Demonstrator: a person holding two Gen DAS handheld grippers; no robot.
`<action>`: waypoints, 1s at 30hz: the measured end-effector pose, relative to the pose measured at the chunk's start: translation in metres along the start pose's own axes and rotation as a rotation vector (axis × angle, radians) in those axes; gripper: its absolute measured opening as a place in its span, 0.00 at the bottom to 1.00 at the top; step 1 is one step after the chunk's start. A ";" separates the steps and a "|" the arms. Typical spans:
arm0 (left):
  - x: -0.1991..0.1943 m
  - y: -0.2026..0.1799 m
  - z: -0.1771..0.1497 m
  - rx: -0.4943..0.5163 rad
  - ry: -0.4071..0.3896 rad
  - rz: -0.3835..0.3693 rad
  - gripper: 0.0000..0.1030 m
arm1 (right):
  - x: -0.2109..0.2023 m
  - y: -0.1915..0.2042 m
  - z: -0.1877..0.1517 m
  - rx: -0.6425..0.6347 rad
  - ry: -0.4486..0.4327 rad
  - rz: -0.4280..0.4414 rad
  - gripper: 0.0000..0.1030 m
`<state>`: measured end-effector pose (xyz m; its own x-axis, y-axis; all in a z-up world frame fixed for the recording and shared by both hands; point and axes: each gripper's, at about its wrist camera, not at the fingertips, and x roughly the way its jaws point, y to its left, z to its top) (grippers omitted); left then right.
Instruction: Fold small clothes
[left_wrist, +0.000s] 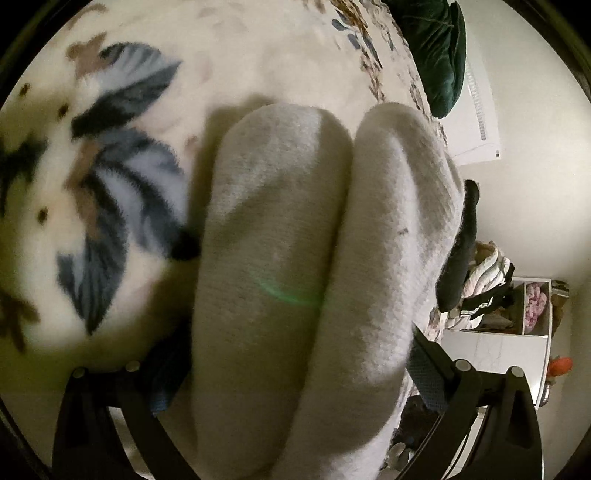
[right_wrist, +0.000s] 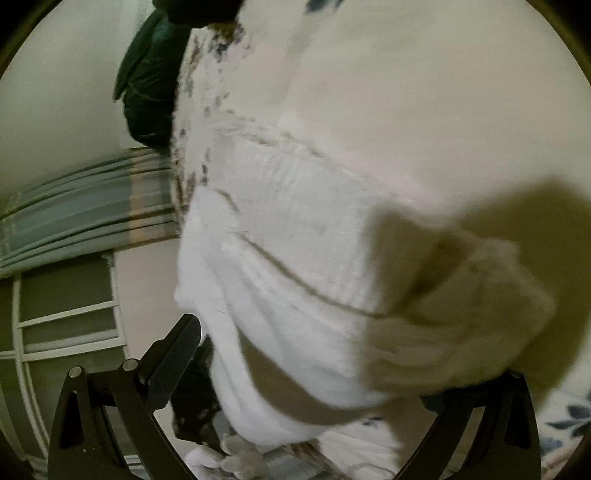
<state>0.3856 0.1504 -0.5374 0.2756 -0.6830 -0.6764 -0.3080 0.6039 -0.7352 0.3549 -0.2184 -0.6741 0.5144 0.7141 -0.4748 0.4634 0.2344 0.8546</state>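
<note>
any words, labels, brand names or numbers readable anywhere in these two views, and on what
None can be read.
White socks: plain knit, no print or tag showing.
Floral blanket: pattern only.
White appliance on the wall: a tiny mark at its corner, too small to read.
Right wrist view: blurred, no text visible.
</note>
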 end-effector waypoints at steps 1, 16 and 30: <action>-0.004 0.006 -0.001 0.003 0.002 -0.004 1.00 | 0.005 0.004 0.000 -0.007 -0.001 0.017 1.00; -0.028 -0.040 0.000 0.210 -0.062 -0.044 0.42 | 0.013 0.041 0.001 -0.062 -0.086 -0.043 0.27; -0.033 -0.209 0.014 0.432 -0.009 -0.166 0.41 | -0.090 0.153 0.002 -0.209 -0.201 -0.027 0.27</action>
<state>0.4534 0.0522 -0.3622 0.2979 -0.7826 -0.5466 0.1481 0.6035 -0.7835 0.3813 -0.2484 -0.5013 0.6460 0.5656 -0.5127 0.3310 0.3976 0.8558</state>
